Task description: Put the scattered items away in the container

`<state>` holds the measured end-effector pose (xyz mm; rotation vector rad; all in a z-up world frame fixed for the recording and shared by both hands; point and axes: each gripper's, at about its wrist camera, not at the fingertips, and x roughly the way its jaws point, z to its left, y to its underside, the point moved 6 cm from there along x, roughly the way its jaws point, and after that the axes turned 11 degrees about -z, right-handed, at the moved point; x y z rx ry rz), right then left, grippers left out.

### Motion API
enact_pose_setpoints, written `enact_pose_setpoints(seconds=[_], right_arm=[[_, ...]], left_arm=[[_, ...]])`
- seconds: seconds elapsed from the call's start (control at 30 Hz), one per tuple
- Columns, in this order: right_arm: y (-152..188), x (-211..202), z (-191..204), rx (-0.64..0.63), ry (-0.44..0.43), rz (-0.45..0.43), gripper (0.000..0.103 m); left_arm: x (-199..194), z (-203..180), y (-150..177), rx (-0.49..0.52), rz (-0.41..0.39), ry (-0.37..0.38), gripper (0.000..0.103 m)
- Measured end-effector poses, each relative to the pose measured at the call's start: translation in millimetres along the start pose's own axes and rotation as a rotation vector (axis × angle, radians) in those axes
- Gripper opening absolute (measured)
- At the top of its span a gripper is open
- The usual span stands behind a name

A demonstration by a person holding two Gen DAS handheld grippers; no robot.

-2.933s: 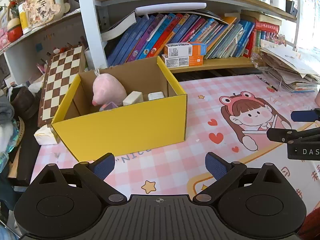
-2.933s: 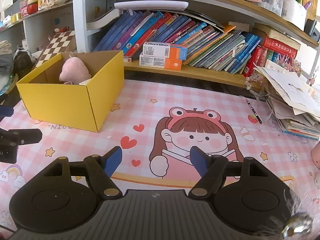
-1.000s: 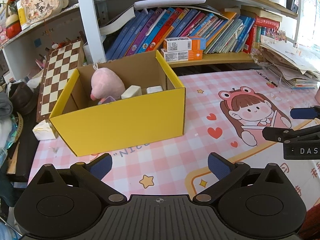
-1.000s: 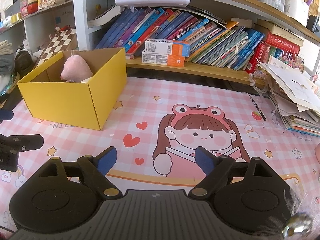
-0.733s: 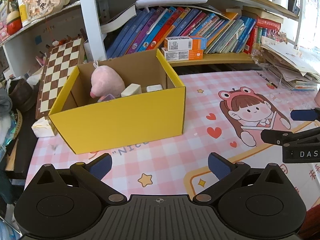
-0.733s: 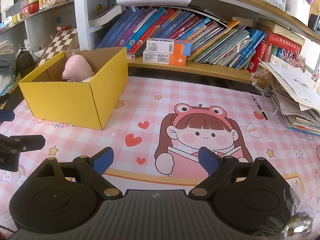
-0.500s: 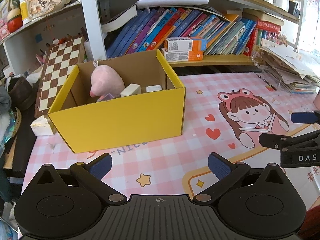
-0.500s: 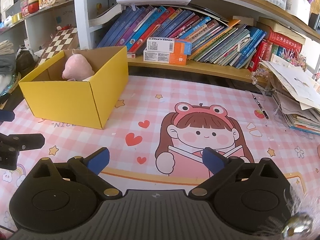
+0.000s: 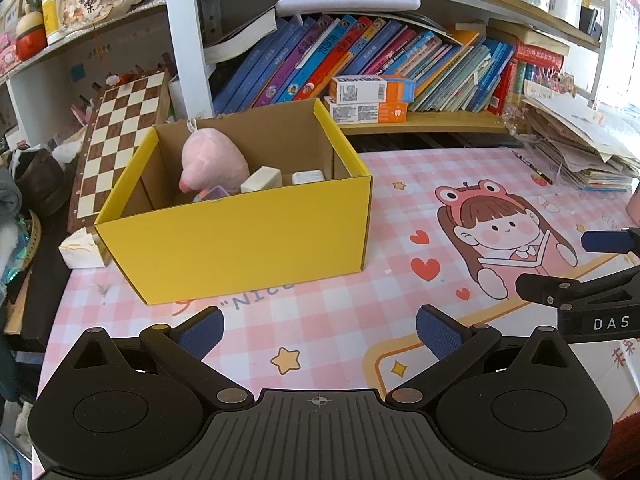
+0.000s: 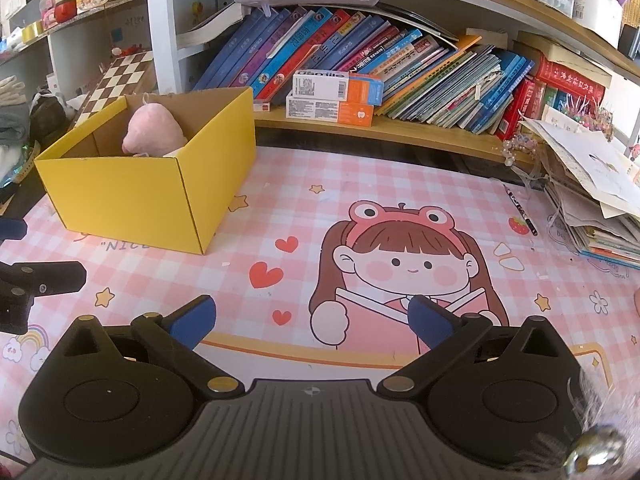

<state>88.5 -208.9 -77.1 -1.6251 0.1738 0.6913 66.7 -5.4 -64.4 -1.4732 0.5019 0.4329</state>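
Observation:
A yellow cardboard box (image 9: 240, 240) stands open on the pink cartoon mat (image 9: 332, 312), also in the right wrist view (image 10: 120, 184). Inside it lie a pink plush toy (image 9: 212, 160), a pale block (image 9: 262, 178) and a small white piece (image 9: 307, 177). My left gripper (image 9: 318, 326) hovers open over the mat just in front of the box, nothing between its blue pads. My right gripper (image 10: 310, 316) is open wide above the cartoon girl picture, right of the box, and holds nothing. One of its fingers (image 9: 560, 292) shows at the right edge of the left wrist view.
Behind the mat runs a low shelf of leaning books (image 9: 360, 60) with two orange-and-white cartons (image 9: 372, 90). A chessboard (image 9: 120, 140) leans left of the box, with a small white carton (image 9: 80, 250) beside it. Stacked papers (image 10: 592, 200) and a pen (image 10: 520, 208) lie far right.
The right gripper's jaws have spread wider. Both hands stay almost where they were, and the box and its contents have not moved.

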Motion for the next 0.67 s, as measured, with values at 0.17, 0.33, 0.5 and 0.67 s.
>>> enact_pose_setpoints(seconds=[0.17, 0.33, 0.5, 0.67], right_arm=[[0.7, 1.1, 0.0, 0.0, 0.0, 0.004, 0.103], [1.5, 2.3, 0.4, -0.001, -0.002, 0.01, 0.103], [3.1, 4.7, -0.1, 0.0, 0.001, 0.021, 0.103], [4.9, 8.0, -0.9, 0.005, 0.0, 0.03, 0.103]], left_arm=[[1.0, 0.2, 0.3, -0.003, 0.004, 0.0, 0.103], [1.7, -0.4, 1.4, 0.013, -0.001, -0.011, 0.103], [2.6, 0.5, 2.3, 0.007, -0.019, -0.018, 0.103], [4.4, 4.2, 1.1, -0.01, -0.027, -0.017, 0.103]])
